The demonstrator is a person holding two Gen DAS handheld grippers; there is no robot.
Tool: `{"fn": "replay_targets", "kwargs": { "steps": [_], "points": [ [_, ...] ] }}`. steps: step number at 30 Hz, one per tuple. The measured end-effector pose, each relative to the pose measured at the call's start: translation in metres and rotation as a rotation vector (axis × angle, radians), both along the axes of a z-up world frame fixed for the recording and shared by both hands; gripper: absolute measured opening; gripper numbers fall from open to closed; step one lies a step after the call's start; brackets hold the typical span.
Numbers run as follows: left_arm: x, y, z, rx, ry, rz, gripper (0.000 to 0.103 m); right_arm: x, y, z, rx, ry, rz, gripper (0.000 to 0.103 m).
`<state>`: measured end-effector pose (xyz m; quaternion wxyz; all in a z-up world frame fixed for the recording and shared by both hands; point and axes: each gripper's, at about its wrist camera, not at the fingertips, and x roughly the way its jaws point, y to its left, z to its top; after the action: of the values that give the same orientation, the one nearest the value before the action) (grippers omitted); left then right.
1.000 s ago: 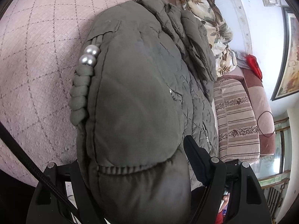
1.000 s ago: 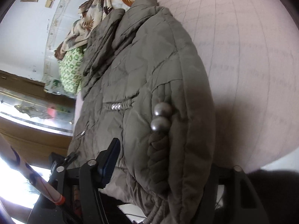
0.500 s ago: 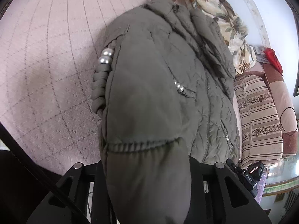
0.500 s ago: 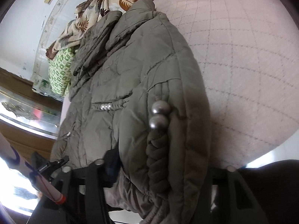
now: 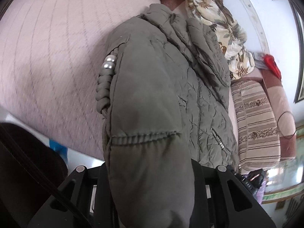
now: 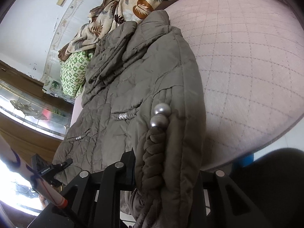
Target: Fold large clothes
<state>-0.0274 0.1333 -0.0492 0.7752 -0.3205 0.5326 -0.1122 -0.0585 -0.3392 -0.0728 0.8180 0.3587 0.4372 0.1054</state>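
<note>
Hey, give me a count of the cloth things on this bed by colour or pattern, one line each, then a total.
Olive-grey padded jacket: 1
Cream leaf-print cloth: 1
Green-and-white patterned fabric: 1
Brown striped bedding: 1
Red item, too small to identify: 1
Total: 5

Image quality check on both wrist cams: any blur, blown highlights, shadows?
Left wrist: pink quilted mat smeared by motion blur at lower left, jacket sharp; heavy fisheye bending. Right wrist: window area at lower left blown out to white; jacket casts a soft shadow on the mat; the two pearl beads sharp, with soft highlights.
</note>
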Motion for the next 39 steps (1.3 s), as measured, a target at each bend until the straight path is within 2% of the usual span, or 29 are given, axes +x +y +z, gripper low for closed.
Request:
{"fn": "replay_targets", "kwargs": {
  "steps": [4,11,16,20,26,31,39],
  "points": [
    [-0.014,0.003,0.001,-0.011,0.001,0.021,0.026,-0.011,0.003,0.005,0.0,0.002,0.016,0.024],
    [-0.04,0.002,0.003,0.025,0.004,0.023,0.026,-0.034,0.005,0.012,0.013,0.004,0.03,0.024],
    [-0.051,-0.002,0.012,0.079,-0.013,0.011,0.026,-0.05,0.005,0.014,0.025,0.006,0.032,0.024],
    [-0.053,-0.006,0.033,0.136,-0.078,0.0,0.026,-0.054,0.003,0.023,0.035,-0.003,0.031,0.024],
    [-0.032,-0.013,0.064,0.18,-0.176,0.003,0.026,-0.039,0.011,0.063,0.008,-0.09,0.056,0.024],
    [-0.012,-0.016,0.093,0.215,-0.264,0.024,0.026,-0.018,0.032,0.101,-0.076,-0.181,0.087,0.024],
    [0.038,-0.025,0.138,0.301,-0.387,0.066,0.026,0.027,0.043,0.134,-0.135,-0.261,0.076,0.024]
  ]
}}
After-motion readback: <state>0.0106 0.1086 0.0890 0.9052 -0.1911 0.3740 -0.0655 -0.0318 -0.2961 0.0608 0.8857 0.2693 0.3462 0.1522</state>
